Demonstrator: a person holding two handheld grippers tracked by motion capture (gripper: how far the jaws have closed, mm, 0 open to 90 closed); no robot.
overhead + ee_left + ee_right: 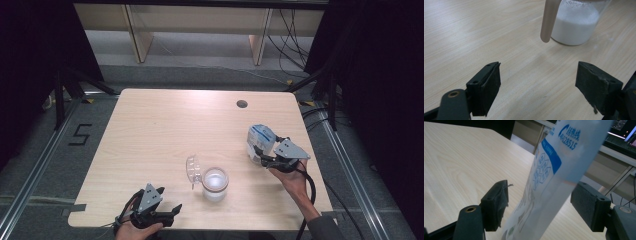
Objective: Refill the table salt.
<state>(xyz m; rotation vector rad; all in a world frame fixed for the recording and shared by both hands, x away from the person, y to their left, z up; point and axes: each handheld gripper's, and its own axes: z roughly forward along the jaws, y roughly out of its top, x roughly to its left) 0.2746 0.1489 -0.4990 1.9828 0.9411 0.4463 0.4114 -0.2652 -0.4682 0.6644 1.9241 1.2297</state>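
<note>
While the bag stands loose between the right-hand jaws, these are the things that count:

Bag: a blue-and-white plastic bag (260, 140) stands on end near the right edge of the table (160, 125), its long axis upright and leaning a little, as the right gripper view shows (554, 170).

Right gripper: the right gripper (264, 156) sits at the bag's near side, jaws well spread on either side of it; from the right gripper view there is a gap at each pad, so nothing is gripped.

Jar: a clear jar (215, 183) with white powder in it stands open at the near middle of the table, left of the bag and well apart from it.

Lid: a clear lid (193, 170) hangs tilted off the jar's left rim, touching it.

Left gripper: the left gripper (162, 212) rests near the front edge, jaws wide and empty, pointing at the jar (574, 22) just ahead.

Nearer hand: the left is closer to the jar, the right to the bag.

Likely turn: any next move on the jar looks to fall to the left hand, straight forward along its jaws.
</note>
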